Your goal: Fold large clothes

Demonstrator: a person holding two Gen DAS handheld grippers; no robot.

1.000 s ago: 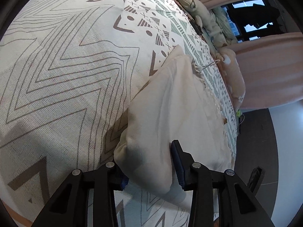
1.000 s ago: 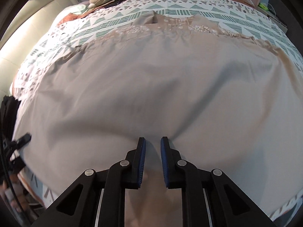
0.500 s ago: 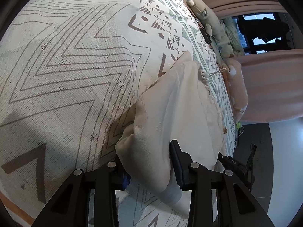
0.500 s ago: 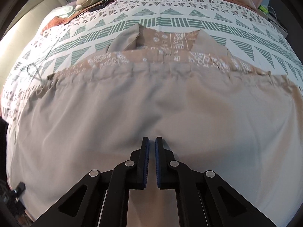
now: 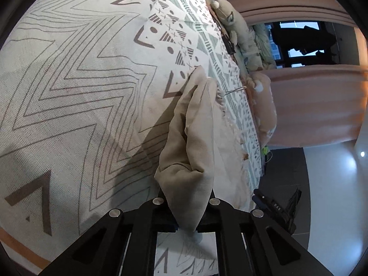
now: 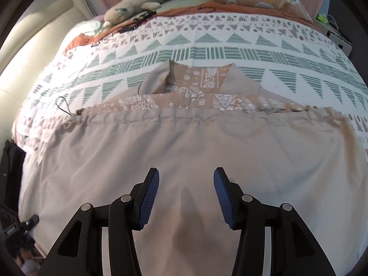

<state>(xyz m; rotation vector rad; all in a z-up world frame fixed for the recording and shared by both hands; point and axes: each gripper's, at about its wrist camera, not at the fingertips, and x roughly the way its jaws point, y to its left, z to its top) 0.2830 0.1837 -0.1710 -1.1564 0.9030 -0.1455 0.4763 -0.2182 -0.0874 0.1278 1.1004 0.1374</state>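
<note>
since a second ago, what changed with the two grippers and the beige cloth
The left gripper has just closed and now pinches a bunched fold of the beige cloth. The right gripper has just opened, let go of the cloth and pulled back, so more of the bedspread shows. The cloth stays spread on the bed; the plush toy is unmoved.
</note>
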